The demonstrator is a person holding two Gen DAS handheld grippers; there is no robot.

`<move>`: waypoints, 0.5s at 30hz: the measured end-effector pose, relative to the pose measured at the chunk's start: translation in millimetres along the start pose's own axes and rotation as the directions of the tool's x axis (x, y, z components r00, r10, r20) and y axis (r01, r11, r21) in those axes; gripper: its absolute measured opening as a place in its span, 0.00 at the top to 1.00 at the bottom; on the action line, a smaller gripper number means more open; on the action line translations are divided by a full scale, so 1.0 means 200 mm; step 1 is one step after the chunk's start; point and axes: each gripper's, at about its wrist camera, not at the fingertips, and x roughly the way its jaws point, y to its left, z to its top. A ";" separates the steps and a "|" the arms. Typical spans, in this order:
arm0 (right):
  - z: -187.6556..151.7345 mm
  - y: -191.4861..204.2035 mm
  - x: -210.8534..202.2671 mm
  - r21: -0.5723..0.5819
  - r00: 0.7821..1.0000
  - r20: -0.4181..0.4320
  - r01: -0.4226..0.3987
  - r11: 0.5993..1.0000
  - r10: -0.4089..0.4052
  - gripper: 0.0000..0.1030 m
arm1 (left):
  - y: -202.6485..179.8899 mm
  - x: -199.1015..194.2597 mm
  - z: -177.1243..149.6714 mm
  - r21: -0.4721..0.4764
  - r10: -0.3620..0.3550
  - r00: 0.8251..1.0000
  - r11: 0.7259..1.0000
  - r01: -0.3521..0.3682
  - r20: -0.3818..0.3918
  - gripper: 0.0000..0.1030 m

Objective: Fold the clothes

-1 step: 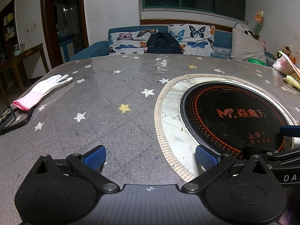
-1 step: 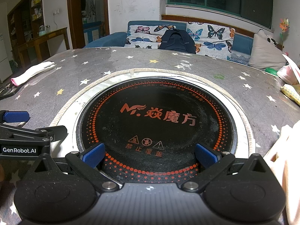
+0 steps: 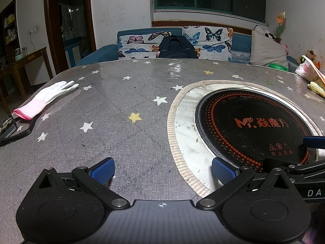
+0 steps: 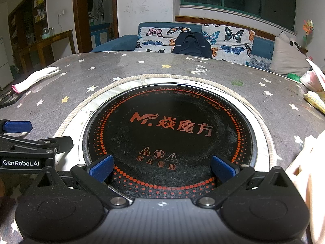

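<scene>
A pale peach cloth [image 4: 304, 179] shows only at the right edge of the right wrist view, on the table beside my right gripper. My left gripper [image 3: 162, 169] is open and empty, low over the grey star-patterned tablecloth [image 3: 113, 109]. My right gripper [image 4: 162, 167] is open and empty, over the near rim of the round black cooktop [image 4: 172, 128]. Each gripper shows at the edge of the other's view: the right one [image 3: 304, 162], the left one [image 4: 24, 142]. A dark garment [image 3: 177, 47] lies on the sofa behind the table.
A white glove with a pink cuff [image 3: 46, 97] lies at the table's left edge, near a black object [image 3: 12, 130]. A plastic bag [image 3: 306, 71] and a yellow cloth [image 3: 316, 88] sit at the far right. The sofa [image 3: 142, 44] stands behind.
</scene>
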 end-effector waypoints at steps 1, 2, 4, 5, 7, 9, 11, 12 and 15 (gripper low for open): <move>0.00 0.00 0.00 0.000 1.000 0.000 0.000 1.000 0.000 0.00 | 0.00 0.00 0.00 0.000 0.000 1.000 1.000 0.000 0.000 0.00; 0.00 0.00 0.00 0.001 1.000 -0.001 -0.001 1.000 0.001 0.00 | 0.00 0.00 0.00 0.001 0.000 1.000 1.000 0.000 -0.001 0.00; 0.00 -0.01 0.00 0.002 1.000 -0.001 -0.001 1.000 0.001 0.00 | 0.00 0.00 0.00 0.001 0.001 1.000 1.000 -0.001 -0.001 0.00; 0.00 -0.01 0.00 0.002 1.000 -0.001 -0.002 1.000 0.002 0.00 | 0.00 0.00 0.00 0.003 0.002 1.000 1.000 -0.002 -0.001 0.00; 0.00 -0.01 0.00 0.002 1.000 -0.001 -0.002 1.000 0.002 0.00 | -0.01 0.00 0.00 0.004 0.003 1.000 1.000 -0.003 -0.001 0.00; 0.00 -0.02 -0.01 0.002 1.000 -0.001 -0.003 1.000 0.003 0.00 | -0.01 0.00 0.00 0.005 0.003 1.000 1.000 -0.003 -0.002 0.00; 0.00 -0.02 -0.01 0.003 1.000 -0.001 -0.003 1.000 0.003 0.00 | -0.01 0.00 0.00 0.006 0.005 1.000 1.000 -0.005 -0.002 0.00; 0.00 -0.02 -0.01 0.003 1.000 -0.001 -0.004 1.000 0.004 0.00 | -0.01 0.00 0.00 0.007 0.005 1.000 1.000 -0.005 -0.002 0.00; 0.00 -0.03 -0.01 0.003 1.000 -0.001 -0.005 1.000 0.005 0.00 | -0.02 0.01 0.01 0.007 0.005 1.000 1.000 -0.005 -0.002 0.00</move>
